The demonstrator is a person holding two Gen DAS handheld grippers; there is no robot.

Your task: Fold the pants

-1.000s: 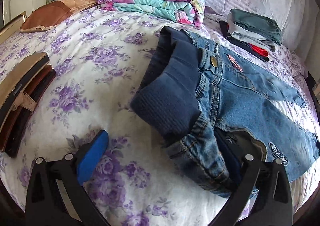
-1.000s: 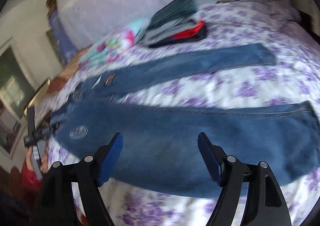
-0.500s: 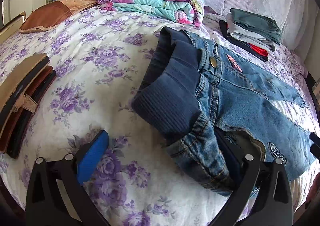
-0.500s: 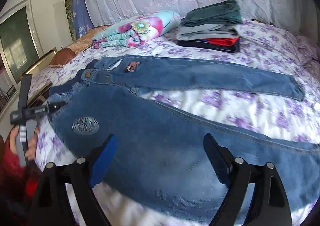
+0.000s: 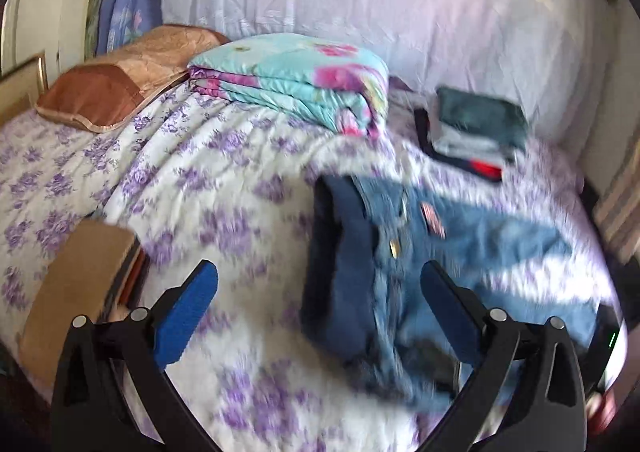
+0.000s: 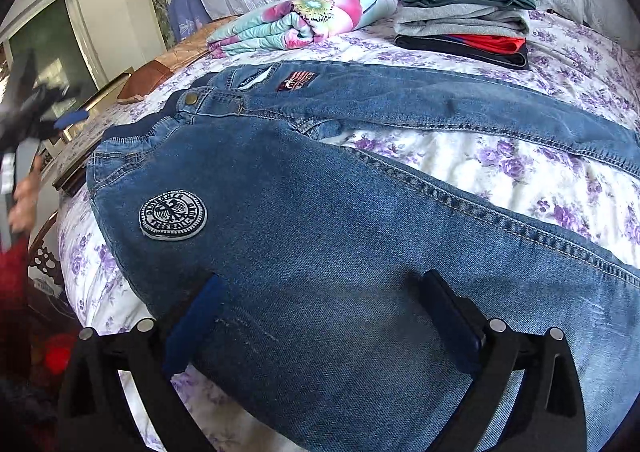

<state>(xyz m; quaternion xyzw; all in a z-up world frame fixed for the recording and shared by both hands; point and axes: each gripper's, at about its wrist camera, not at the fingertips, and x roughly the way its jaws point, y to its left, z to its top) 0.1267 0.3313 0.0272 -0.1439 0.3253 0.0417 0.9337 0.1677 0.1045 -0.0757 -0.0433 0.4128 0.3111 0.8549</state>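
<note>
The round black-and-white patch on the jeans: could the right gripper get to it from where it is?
Probably yes. The right gripper is open above the near leg of the jeans, and the round patch lies flat ahead to its left with nothing covering it.

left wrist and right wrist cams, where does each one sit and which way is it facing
Left wrist: on the left claw, above the waist end of the jeans, facing the bed's far side; both blue pads show, apart.
Right wrist: on the right claw, low over the near leg, looking across the jeans; its pads show, plus the blurred left claw at the left edge.
Shared: jeans, folded blanket, clothes stack.
</note>
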